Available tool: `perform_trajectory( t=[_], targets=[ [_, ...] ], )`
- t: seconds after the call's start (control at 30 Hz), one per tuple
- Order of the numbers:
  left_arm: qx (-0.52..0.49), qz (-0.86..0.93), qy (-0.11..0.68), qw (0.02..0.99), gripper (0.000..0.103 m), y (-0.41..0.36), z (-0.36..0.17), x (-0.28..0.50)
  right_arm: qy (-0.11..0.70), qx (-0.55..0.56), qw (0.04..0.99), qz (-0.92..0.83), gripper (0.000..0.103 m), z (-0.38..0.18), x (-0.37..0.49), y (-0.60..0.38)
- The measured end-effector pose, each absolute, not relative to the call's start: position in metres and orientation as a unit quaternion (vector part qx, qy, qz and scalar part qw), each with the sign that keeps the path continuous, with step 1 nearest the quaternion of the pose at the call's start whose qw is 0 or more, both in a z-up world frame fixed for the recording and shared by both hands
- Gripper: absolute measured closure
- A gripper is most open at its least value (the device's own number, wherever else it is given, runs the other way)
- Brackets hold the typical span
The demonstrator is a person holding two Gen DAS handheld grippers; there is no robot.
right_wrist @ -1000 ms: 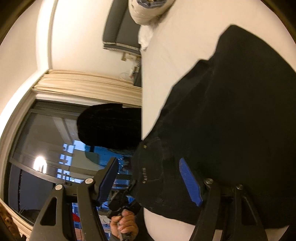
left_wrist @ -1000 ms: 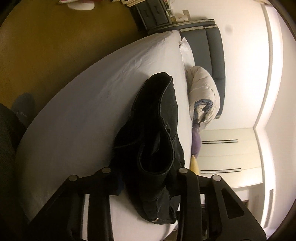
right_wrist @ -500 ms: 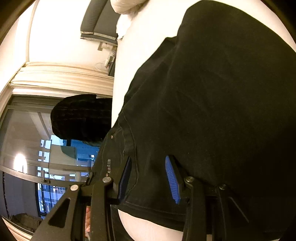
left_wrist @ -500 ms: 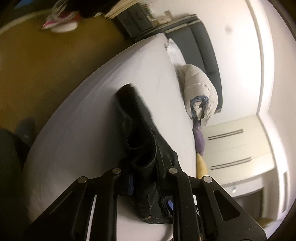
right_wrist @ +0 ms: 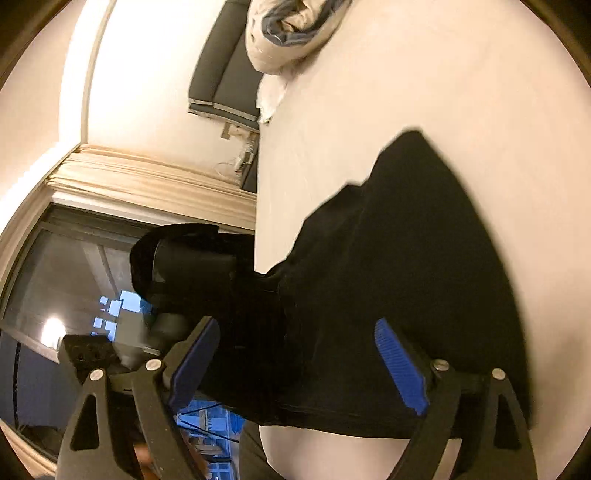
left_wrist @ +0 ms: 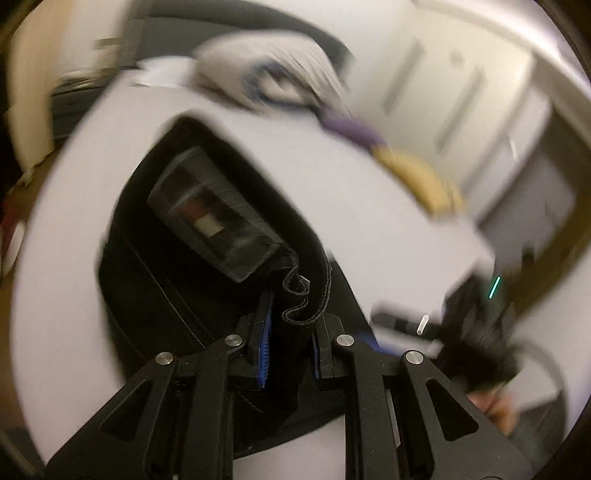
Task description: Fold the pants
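Black pants (right_wrist: 399,266) lie bunched on the white bed (right_wrist: 424,85), near its edge. My left gripper (left_wrist: 289,325) is shut on a bunched edge of the pants (left_wrist: 207,295), with a stitched hem sticking up between the blue pads (left_wrist: 265,332). A dark boxy device with a small label (left_wrist: 214,218) shows in front of it over the pants. My right gripper (right_wrist: 299,363) is open, its blue pads (right_wrist: 400,365) spread wide on either side of the pants' near edge. The other gripper's dark body (right_wrist: 192,269) shows at its left.
A crumpled white duvet (right_wrist: 291,29) lies at the bed's head by a grey headboard (right_wrist: 221,74). Purple and yellow items (left_wrist: 399,158) lie at the bed's far side before white wardrobe doors (left_wrist: 454,85). A dark window with curtain (right_wrist: 81,266) is beside the bed.
My right gripper has opened wide and let go of the pants' edge. My left gripper has swung sharply, still shut on the pants, and its view is blurred.
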State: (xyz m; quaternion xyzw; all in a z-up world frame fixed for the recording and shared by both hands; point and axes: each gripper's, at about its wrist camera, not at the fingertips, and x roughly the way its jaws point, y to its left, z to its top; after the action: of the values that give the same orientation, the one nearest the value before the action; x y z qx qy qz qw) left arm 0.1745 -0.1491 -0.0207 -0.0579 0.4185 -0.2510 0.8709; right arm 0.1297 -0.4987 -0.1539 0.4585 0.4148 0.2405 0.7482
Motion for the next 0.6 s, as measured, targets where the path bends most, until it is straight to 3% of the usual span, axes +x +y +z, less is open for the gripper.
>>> perform_trajectory(
  t=[0.17, 0.4, 0.5, 0.6],
  targets=[
    [0.070, -0.257, 0.459, 0.848, 0.089, -0.224, -0.085, 0.150, 0.438, 0.443, 0.736, 0.266, 0.014, -0.159, 0.133, -0.505],
    [0.129, -0.246, 0.426, 0.861, 0.089, -0.242, -0.082, 0.140, 0.477, 0.417, 0.724, 0.272, 0.017, -0.171, 0.154, -0.490],
    [0.154, -0.245, 0.414, 0.863, 0.089, -0.244, -0.085, 0.118, 0.484, 0.390, 0.728, 0.290, 0.034, -0.165, 0.162, -0.479],
    [0.161, -0.245, 0.404, 0.866, 0.089, -0.245, -0.086, 0.100, 0.507, 0.354, 0.734, 0.280, 0.066, -0.167, 0.170, -0.474]
  ],
)
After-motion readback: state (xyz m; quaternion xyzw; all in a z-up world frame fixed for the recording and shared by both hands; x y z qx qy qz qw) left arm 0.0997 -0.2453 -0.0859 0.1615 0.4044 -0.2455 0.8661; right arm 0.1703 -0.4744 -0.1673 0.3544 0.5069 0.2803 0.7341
